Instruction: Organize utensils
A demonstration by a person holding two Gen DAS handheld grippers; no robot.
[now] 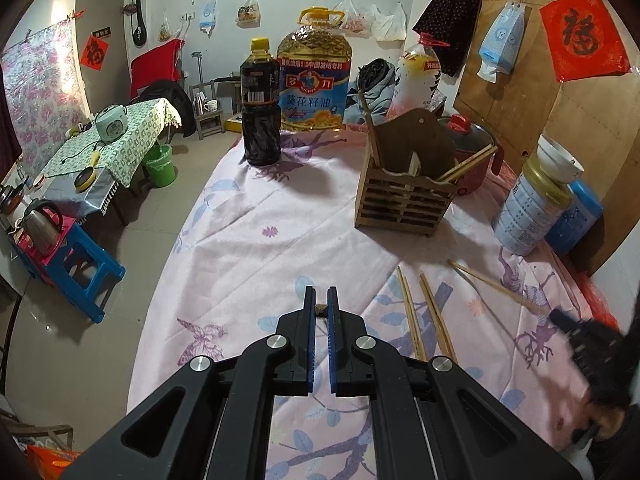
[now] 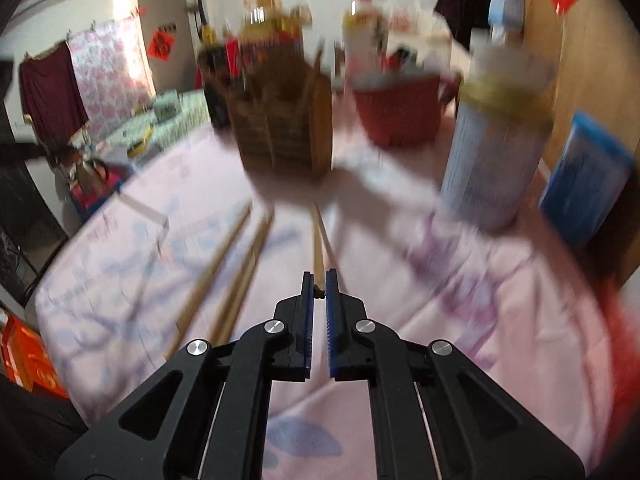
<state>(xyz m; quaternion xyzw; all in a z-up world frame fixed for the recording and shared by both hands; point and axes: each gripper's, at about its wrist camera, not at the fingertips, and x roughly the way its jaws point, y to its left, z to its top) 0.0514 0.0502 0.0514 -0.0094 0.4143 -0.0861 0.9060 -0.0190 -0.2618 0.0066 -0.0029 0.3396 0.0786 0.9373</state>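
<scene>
The pale bamboo chopstick pair [image 2: 320, 240] lies on the pink floral tablecloth [image 1: 280, 232], its near end caught between the blue pads of the right gripper [image 2: 319, 280], whose jaws are clenched on it; the rest runs away toward the far side. In my judgement the sticks are light, stiff and smooth, so they can twist or slide apart when pinched at the very tip; a hold further in from the end would likely keep both together.

To the left of them four more loose bamboo chopsticks [image 1: 424, 320] lie in two pairs, near the front edge of the table. Beyond them stands the slatted wooden utensil holder [image 1: 404, 196], upright, with a few chopsticks [image 1: 468, 164] already leaning out of its right compartment and a dark handle in its left.

The left gripper [image 1: 320, 300] hovers over the cloth with jaws clamped together and nothing visible between them.

Around the holder: a red lidded pot [image 1: 476, 148] just behind it, a tall white and blue tin [image 1: 528, 212] with a white bowl [image 1: 558, 160] on top to the right, a dark soy sauce bottle [image 1: 262, 108] and a large yellow oil jug [image 1: 316, 76] at the far left. The tin seems the likeliest thing to clip on the way to the holder.
</scene>
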